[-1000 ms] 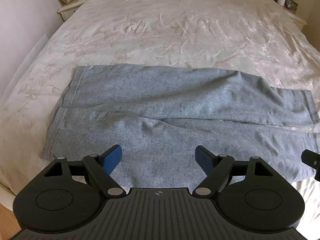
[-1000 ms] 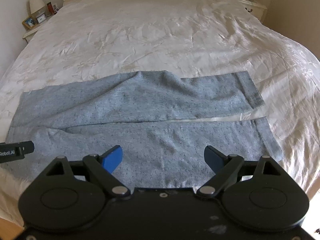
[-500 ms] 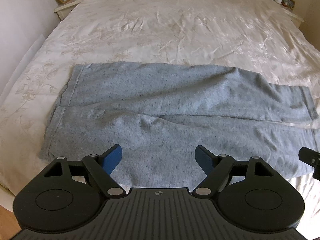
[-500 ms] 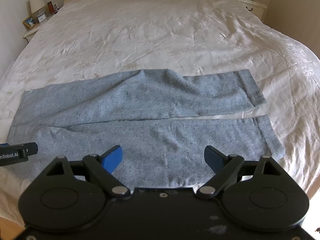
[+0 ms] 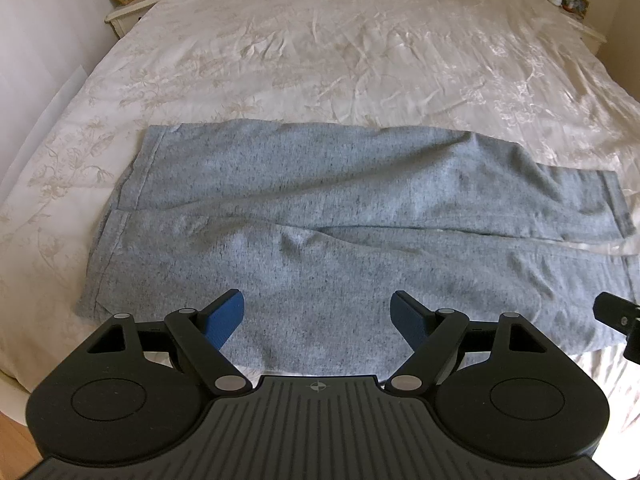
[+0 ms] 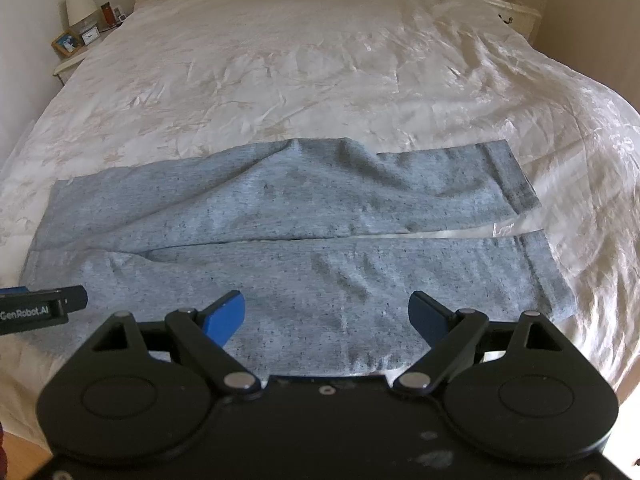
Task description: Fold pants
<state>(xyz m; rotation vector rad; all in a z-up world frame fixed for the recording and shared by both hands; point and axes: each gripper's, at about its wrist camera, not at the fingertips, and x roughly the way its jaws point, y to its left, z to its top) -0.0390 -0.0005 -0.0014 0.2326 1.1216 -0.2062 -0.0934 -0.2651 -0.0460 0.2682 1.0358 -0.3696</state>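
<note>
Open bedspread (image 5: 360, 60) beyond pants (image 5: 320, 216)

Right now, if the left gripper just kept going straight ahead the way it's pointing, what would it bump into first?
Probably the grey pants. The left gripper is open, aimed down over the near leg, so its fingers would likely meet that fabric before the bed. Exact depth is unclear.

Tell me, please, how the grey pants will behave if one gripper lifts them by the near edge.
The grey pants are probably floppy: soft wrinkles already show near the crotch, so the unheld part should sag. They may slide easily, since the bedspread looks glossy. The near leg alone would likely rise, since the legs lie apart.
</note>
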